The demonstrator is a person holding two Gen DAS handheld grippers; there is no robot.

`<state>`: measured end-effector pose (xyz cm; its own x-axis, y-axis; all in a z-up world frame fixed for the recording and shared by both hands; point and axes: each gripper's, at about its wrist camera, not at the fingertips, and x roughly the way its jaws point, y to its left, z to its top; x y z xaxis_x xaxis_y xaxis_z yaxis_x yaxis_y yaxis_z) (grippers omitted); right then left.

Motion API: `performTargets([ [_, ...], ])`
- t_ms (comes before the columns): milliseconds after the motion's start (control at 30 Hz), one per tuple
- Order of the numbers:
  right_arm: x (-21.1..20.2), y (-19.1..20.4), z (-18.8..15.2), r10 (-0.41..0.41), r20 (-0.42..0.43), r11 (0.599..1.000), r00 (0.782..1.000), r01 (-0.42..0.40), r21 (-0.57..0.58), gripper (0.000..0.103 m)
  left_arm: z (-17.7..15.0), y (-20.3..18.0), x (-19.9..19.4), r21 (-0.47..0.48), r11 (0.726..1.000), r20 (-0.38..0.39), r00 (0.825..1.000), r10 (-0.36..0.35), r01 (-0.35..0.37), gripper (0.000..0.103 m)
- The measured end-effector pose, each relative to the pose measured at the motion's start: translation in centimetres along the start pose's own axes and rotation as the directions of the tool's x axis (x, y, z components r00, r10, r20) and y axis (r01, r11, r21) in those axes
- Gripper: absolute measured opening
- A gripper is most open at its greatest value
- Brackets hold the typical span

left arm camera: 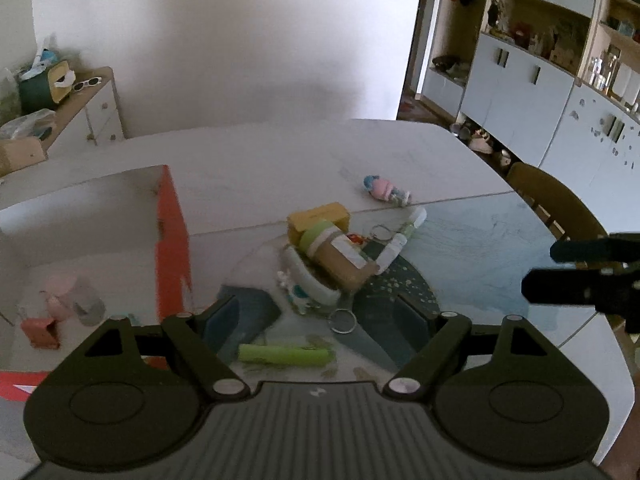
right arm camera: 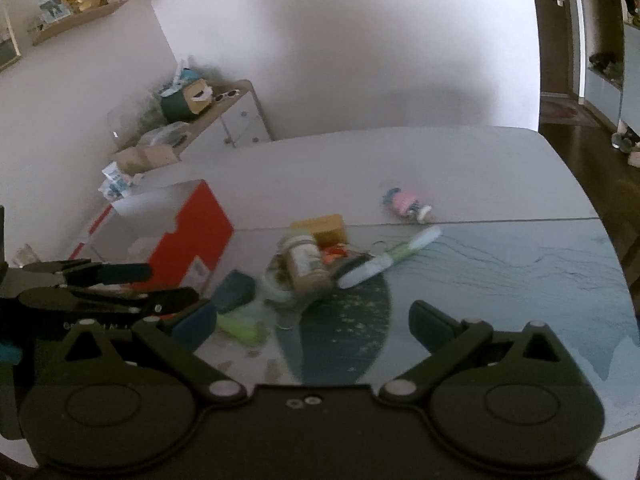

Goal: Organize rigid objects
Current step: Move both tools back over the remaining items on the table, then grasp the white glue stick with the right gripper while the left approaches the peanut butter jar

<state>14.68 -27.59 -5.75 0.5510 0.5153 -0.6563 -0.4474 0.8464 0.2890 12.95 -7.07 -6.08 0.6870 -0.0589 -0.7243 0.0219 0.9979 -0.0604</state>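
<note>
- Looks like an approach step: both grippers empty and angled down at the pile (left arm camera: 332, 256), nothing grabbed yet.
- Far left: open red box (left arm camera: 172, 240), a few small bits already inside, so probably the drop spot.
- Left gripper (left arm camera: 320, 312): jaws wide, nothing between the pads. Green tube (left arm camera: 284, 354) right below the gap, keyring (left arm camera: 343, 321) just ahead, pile a bit further on.
- Best bet: go for the loose tube first, line the pads up across its narrow side, close only once it sits between them.
- Middle: brown jar (right arm camera: 308, 264) tipped over on a white bowl-ish thing, yellow block (right arm camera: 326, 228) behind, pens (right arm camera: 388, 258) off its right. Blurry, so hard to tell what's stacked on what.
- Right gripper (right arm camera: 312, 320): also spread wide, empty. Jar ahead of the gap, not touching.
- Doll (right arm camera: 406, 202) alone further back right, well apart from both.
- Careful with the jar, could roll.
</note>
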Motion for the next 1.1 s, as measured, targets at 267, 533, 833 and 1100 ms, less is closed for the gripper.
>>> performTargets([
  [267, 2.1, -3.3, 0.3, -0.027, -0.045, 1.0, 0.999, 0.027, 0.004, 0.102, -1.6, -2.1, 3.7, 0.041, 0.999, -0.039, 0.999, -0.019, 0.021, 0.084],
  [533, 6.0, -5.3, 1.7, -0.062, -0.078, 0.998, 0.995, 0.061, -0.014, 0.101, -0.8, -1.9, 7.0, 0.001, 1.0, -0.03, 0.999, 0.03, -0.03, 0.084],
  [833, 11.9, -7.1, 4.3, -0.099, -0.115, 0.995, 0.988, 0.1, -0.003, 0.095, 1.8, -3.0, 10.7, 0.103, 0.994, 0.027, 0.999, 0.035, -0.037, 0.084],
  [1100, 15.6, -7.3, 5.1, -0.121, -0.176, 0.993, 0.977, 0.121, -0.014, 0.088, 3.2, -2.8, 13.5, 0.196, 0.981, 0.001, 1.0, -0.001, 0.001, 0.084],
])
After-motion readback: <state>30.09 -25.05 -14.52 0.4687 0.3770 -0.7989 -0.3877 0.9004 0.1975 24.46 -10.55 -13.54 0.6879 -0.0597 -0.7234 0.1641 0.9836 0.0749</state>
